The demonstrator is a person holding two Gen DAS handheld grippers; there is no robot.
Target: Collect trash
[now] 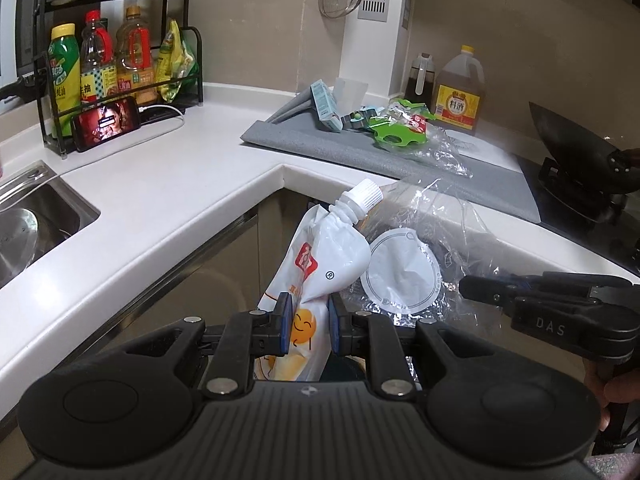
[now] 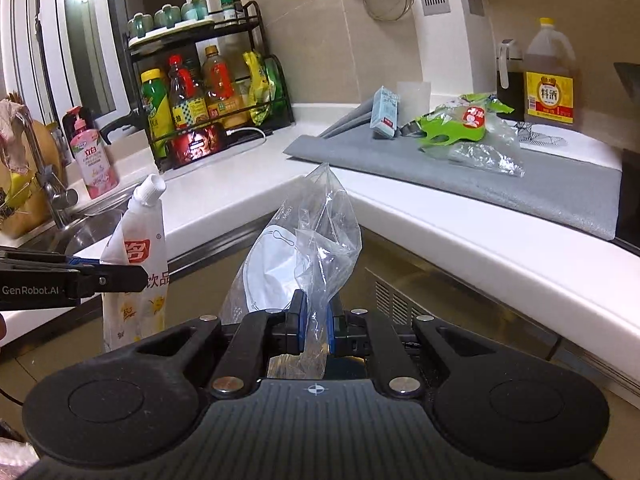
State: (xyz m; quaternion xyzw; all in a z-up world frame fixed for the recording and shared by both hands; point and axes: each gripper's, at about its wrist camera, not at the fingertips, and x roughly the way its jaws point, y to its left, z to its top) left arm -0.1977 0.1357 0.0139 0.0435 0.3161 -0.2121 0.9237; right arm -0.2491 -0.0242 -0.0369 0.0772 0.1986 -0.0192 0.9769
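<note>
pouch [image 1: 320,268] in left claw [image 1: 308,320], (countertop [image 1: 168,200] beyond)

Both wrist views sit low before the counter corner [image 1: 282,168], facing the back wall; both share the grey mat [image 2: 520,184].

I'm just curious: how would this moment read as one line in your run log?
left gripper: shut on spouted pouch | right gripper: shut on clear plastic bag | both off counter | green wrapper on grey mat

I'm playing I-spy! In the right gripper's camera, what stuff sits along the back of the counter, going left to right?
Pink soap bottle → black bottle rack → small blue carton → green wrapper → big yellow-capped jug.
</note>
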